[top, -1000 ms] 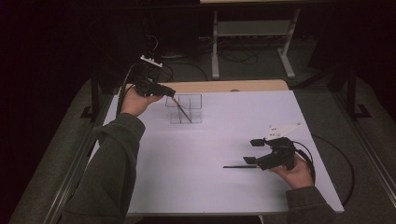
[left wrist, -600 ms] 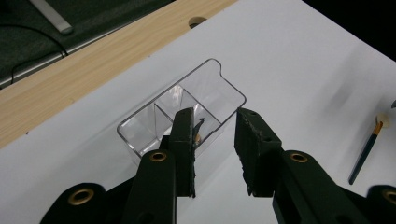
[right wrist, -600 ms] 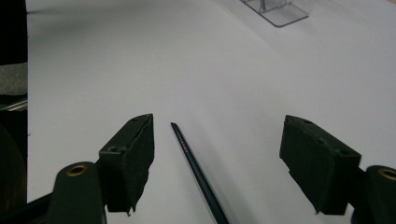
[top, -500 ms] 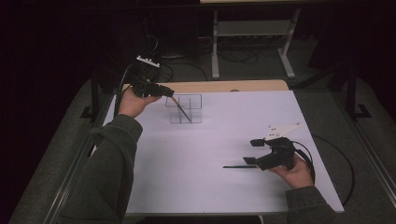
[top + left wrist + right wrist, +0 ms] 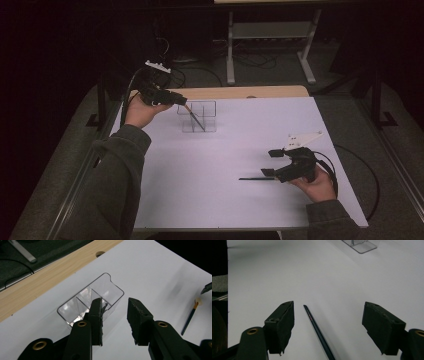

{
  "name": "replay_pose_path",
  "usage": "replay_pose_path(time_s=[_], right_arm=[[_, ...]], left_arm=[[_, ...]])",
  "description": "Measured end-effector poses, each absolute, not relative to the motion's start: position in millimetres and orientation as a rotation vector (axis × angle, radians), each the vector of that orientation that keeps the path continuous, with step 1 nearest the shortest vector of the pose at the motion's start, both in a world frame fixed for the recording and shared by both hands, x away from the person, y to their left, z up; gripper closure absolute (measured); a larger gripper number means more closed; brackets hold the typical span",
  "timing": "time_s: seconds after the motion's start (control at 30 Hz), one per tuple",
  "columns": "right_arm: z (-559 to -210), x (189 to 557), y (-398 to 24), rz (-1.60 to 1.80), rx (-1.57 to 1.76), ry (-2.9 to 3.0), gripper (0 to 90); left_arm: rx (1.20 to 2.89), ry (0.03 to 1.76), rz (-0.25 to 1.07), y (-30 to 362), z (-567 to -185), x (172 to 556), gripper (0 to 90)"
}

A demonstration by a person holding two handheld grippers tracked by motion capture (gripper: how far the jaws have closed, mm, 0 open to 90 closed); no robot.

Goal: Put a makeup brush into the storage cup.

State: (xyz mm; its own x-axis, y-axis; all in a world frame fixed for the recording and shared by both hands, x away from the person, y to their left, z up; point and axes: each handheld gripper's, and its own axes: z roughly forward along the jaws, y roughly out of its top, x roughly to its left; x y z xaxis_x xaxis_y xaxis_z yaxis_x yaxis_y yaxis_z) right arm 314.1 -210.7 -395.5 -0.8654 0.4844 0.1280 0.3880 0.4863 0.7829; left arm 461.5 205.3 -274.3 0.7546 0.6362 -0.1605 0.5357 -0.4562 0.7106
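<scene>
Up in the upper left the left gripper [image 5: 184, 101] had its jaws just easing apart, nothing pinched, beside the clear plastic divided organizer [image 5: 199, 117] holding a slanted thin brush [image 5: 195, 117], while lower right the right gripper [image 5: 266, 163] sat wide open around a dark slim paintbrush [image 5: 256, 178] lying flat on the white table [image 5: 210, 190].

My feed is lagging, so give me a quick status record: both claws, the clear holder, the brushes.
left claw: open above the clear holder; jaws have just been opening, nothing between them
leaning brush: stands slanted in the holder
right claw: open, straddling the flat brush, pads not touching it
flat brush: lies on the white table
</scene>
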Motion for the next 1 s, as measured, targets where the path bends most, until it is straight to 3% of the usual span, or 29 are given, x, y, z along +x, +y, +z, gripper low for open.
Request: replay_pose_path(time_s=[1.0], right_arm=[[-397,313,-211,1.314,0.767,2.629,24.5]], left_arm=[[2.211,0.784,0.135,200,-279,421,57.3]])
